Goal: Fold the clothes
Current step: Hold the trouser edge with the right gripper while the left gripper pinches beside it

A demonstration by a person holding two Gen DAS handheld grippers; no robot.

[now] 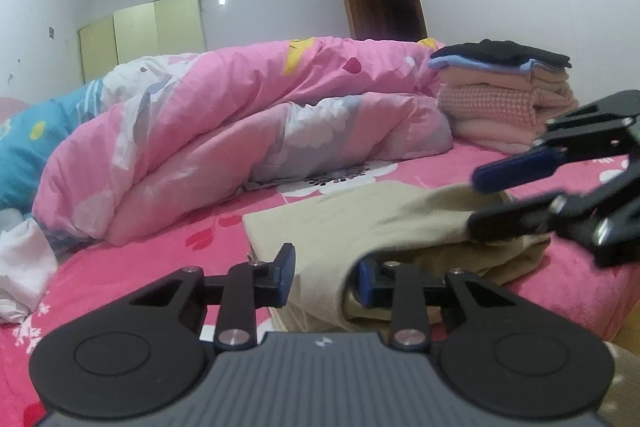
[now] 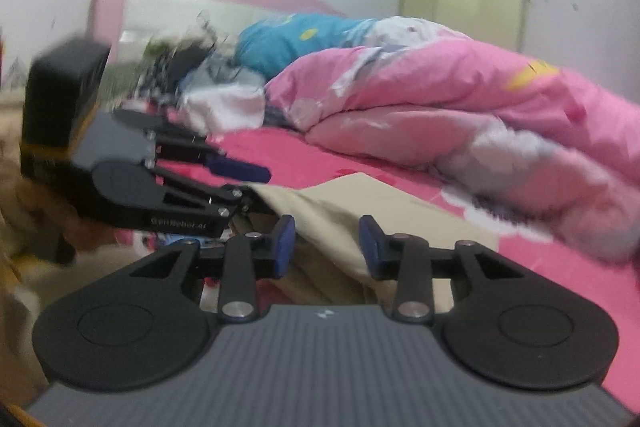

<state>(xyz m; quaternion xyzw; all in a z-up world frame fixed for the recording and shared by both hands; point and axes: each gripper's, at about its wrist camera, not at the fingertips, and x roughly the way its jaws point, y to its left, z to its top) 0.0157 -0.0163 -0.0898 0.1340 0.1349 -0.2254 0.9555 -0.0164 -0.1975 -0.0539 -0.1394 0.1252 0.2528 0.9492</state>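
Note:
A beige garment (image 1: 360,219) (image 2: 340,203) lies folded on the pink bed sheet (image 1: 160,259), near the bed's front edge. My left gripper (image 1: 326,273) is open at the garment's near edge; beige cloth lies between its pads and laps over the right pad. In the right wrist view the left gripper (image 2: 254,183) shows from the side, with pink sheet visible between its fingertips. My right gripper (image 2: 328,247) is open, the garment's fold running between and under its blue pads. In the left wrist view the right gripper (image 1: 476,205) straddles the garment's raised right corner without pinching it.
A bunched pink duvet (image 1: 240,131) (image 2: 480,115) fills the middle of the bed. A stack of folded clothes (image 1: 504,95) sits at the back right. Loose white cloth (image 1: 20,267) lies at the left. The bed's edge (image 1: 600,287) drops to the floor on the right.

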